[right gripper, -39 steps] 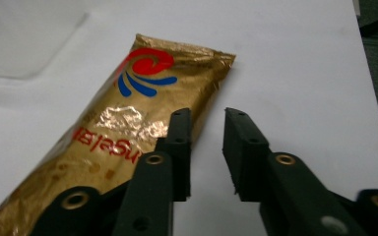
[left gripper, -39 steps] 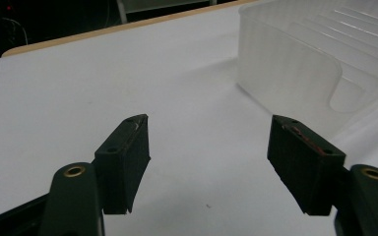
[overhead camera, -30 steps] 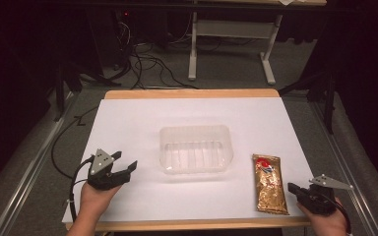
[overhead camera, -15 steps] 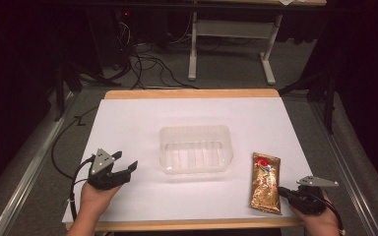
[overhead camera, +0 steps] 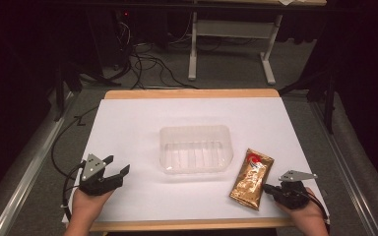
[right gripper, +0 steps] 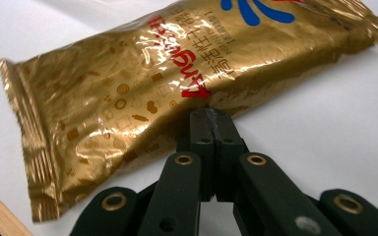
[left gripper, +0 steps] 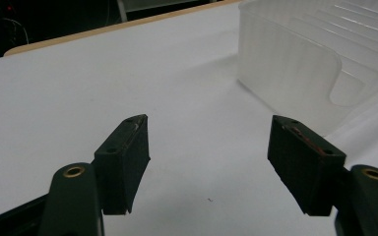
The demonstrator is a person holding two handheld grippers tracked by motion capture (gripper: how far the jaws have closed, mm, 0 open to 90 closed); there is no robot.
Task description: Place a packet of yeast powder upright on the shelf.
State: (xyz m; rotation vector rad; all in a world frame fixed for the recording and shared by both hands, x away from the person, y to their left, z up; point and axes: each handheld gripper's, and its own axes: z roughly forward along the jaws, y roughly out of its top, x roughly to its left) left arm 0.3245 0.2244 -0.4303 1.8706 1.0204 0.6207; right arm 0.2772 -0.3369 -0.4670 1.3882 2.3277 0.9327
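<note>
Crinkling gold foil packet (right gripper: 142,83), ribbed clear tray (overhead camera: 195,149)

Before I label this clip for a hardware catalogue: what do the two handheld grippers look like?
Both are black, with two jaws ending in blocky dark pads. The left gripper carries a grey three-cornered plate and trails a black cable over the table edge. The right gripper carries a similar grey plate; brass-coloured rivets mark its linkage arms. No sleeves show on the forearms.

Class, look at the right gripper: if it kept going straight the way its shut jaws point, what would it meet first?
The gold snack packet. The right gripper, jaws shut with nothing between them, points at the packet's long side; its tips seem to be at the wrapper's edge, though whether they touch is unclear.
</note>
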